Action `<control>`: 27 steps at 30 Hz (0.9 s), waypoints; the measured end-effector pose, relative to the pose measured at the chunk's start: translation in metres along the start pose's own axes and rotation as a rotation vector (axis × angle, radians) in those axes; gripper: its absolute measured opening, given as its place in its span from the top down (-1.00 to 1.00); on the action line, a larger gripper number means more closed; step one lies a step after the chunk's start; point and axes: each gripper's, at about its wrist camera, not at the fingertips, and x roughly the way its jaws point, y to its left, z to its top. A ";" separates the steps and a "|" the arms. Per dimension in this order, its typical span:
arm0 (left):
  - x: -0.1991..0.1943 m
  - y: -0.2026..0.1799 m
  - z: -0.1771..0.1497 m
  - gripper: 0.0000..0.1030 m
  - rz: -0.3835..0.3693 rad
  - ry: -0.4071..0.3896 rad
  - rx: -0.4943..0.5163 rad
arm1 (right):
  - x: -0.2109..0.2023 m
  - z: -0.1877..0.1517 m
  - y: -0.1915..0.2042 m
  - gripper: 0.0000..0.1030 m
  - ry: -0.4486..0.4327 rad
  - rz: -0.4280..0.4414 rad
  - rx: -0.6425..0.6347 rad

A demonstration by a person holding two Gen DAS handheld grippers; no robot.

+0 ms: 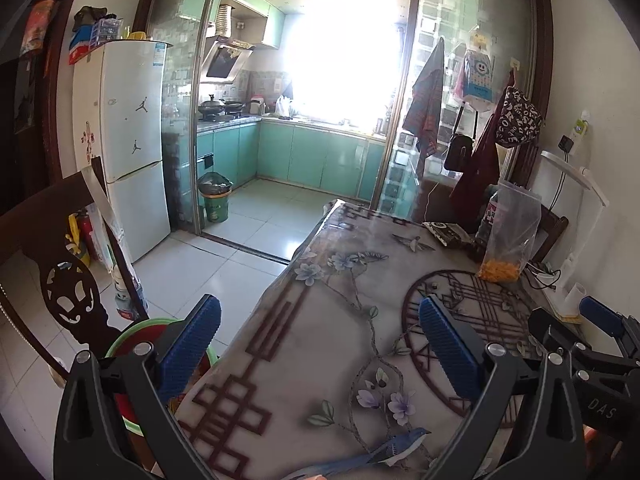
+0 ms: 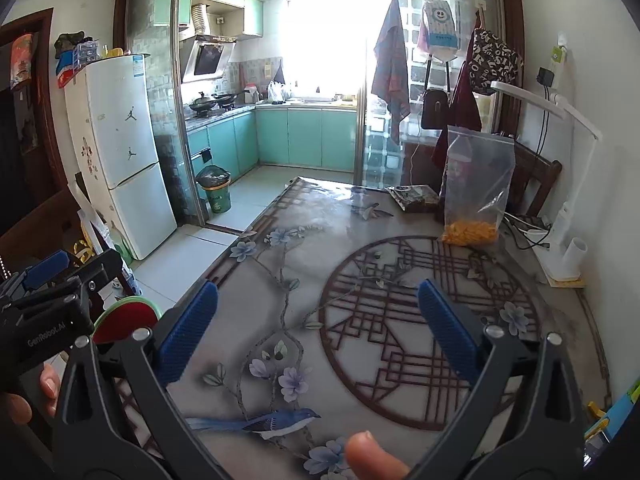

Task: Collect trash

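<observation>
Both claws hang wide and empty over the table (image 2: 400,216) with its flower-and-bird cover: the left gripper (image 1: 320,344) at the table's left edge, the right gripper (image 2: 318,320) above the round lattice print. At right of centre lies a dark wrapper (image 2: 414,198), touching or just beside a clear bag (image 2: 476,188) of orange pieces. A lined bin (image 2: 216,192) stands left of centre, on the kitchen floor past the fridge (image 2: 120,152). A white lamp (image 2: 560,216) stands at right.

I'm seeing blue ribbed fingers (image 2: 192,328), a grey surface (image 2: 360,216) showing lilac flowers, a blue bird and maroon lattice, teal cabinets (image 2: 304,136), and a white fridge (image 1: 132,120).
</observation>
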 end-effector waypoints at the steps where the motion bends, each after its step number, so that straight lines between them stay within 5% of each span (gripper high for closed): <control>1: 0.000 -0.001 0.000 -0.85 0.000 0.001 0.003 | 0.000 0.000 -0.002 -0.91 0.001 0.000 0.002; 27: 0.011 -0.025 0.000 -0.85 -0.014 0.026 0.054 | 0.009 -0.008 -0.029 -0.91 0.036 -0.018 0.047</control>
